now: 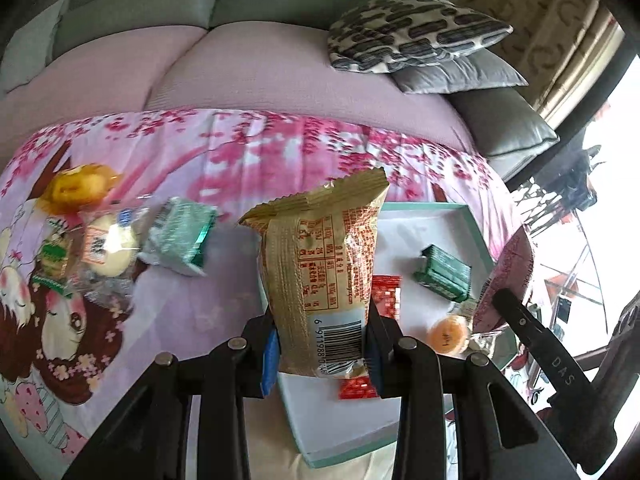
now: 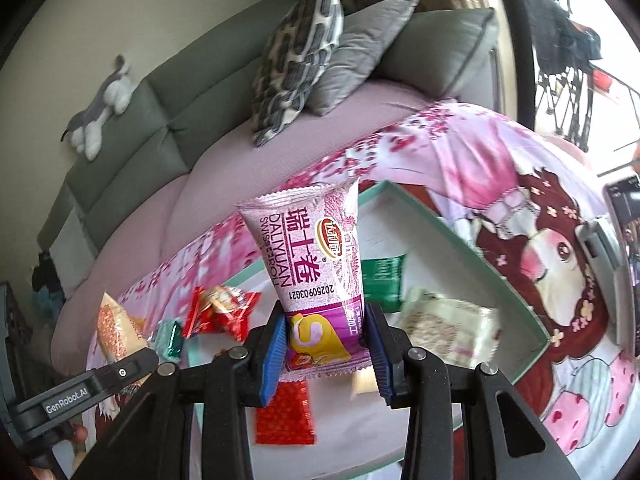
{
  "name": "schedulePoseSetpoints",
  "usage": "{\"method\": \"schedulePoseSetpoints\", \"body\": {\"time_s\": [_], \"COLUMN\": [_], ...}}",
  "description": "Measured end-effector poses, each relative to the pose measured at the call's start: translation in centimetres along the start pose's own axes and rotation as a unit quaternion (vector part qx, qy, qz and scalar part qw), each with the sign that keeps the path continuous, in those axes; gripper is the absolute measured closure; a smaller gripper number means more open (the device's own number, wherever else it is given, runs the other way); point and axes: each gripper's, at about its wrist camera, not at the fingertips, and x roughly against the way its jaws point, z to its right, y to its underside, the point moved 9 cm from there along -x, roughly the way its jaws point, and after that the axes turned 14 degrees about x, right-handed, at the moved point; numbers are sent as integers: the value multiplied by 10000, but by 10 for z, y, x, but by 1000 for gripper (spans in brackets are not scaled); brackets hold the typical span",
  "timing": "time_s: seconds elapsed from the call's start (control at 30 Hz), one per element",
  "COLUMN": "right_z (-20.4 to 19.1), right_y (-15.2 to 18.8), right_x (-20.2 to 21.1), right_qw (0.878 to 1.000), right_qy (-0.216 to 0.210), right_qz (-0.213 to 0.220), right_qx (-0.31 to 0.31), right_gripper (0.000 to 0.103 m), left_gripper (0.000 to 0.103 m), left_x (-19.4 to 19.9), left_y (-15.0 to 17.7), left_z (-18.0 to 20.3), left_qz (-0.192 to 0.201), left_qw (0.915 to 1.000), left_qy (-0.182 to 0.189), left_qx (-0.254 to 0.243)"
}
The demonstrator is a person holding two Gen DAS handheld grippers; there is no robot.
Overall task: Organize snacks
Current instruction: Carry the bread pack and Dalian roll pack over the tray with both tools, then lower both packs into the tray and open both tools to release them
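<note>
My left gripper [image 1: 322, 350] is shut on a gold snack packet [image 1: 320, 264], held upright above the left edge of a shallow white tray with a teal rim [image 1: 476, 232]. My right gripper [image 2: 326, 350] is shut on a pink Swiss roll packet [image 2: 316, 268], held over the same tray [image 2: 460, 236]. In the tray lie a green packet [image 1: 442, 274], red packets [image 1: 386, 294], an orange snack [image 1: 448, 334] and a pale packet [image 2: 448, 326]. Loose snacks [image 1: 92, 240] lie on the cloth at the left. The right gripper's arm [image 1: 536, 344] shows in the left wrist view.
The tray sits on a pink cartoon-print cloth [image 1: 248, 152] over a sofa seat. Cushions [image 1: 416, 32] lie at the back right. A plush toy [image 2: 100, 108] lies on the sofa back. A red sweet [image 2: 220, 312] and a green sweet [image 2: 170, 340] lie left of the tray.
</note>
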Motion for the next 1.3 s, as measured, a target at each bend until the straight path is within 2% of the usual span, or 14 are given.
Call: {"method": "schedulePoseSetpoints", "body": {"time_s": [0.13, 0.37, 0.63, 0.93, 1.3], "right_z": [7, 17, 41, 61, 48], "right_y": [-2, -3, -12, -5, -5], "right_x": [-3, -14, -26, -50, -63], "right_qw": [10000, 9999, 9993, 9972, 9986], "right_qy": [38, 70, 377, 705, 412], "right_qz": [-25, -94, -32, -238, -268], "right_qx": [-8, -79, 12, 122, 200], "right_gripper": [63, 63, 63, 63, 62], "left_gripper": [66, 66, 66, 66, 66], "left_x": [-12, -33, -46, -74, -90], "left_y": [4, 10, 7, 10, 9], "left_z": [21, 36, 62, 81, 79], "left_qz": [-123, -262, -186, -276, -363], "left_qw": [9997, 9990, 9981, 9972, 9973], "left_qy": [165, 130, 219, 262, 181], "left_qx": [-137, -338, -545, -642, -612]}}
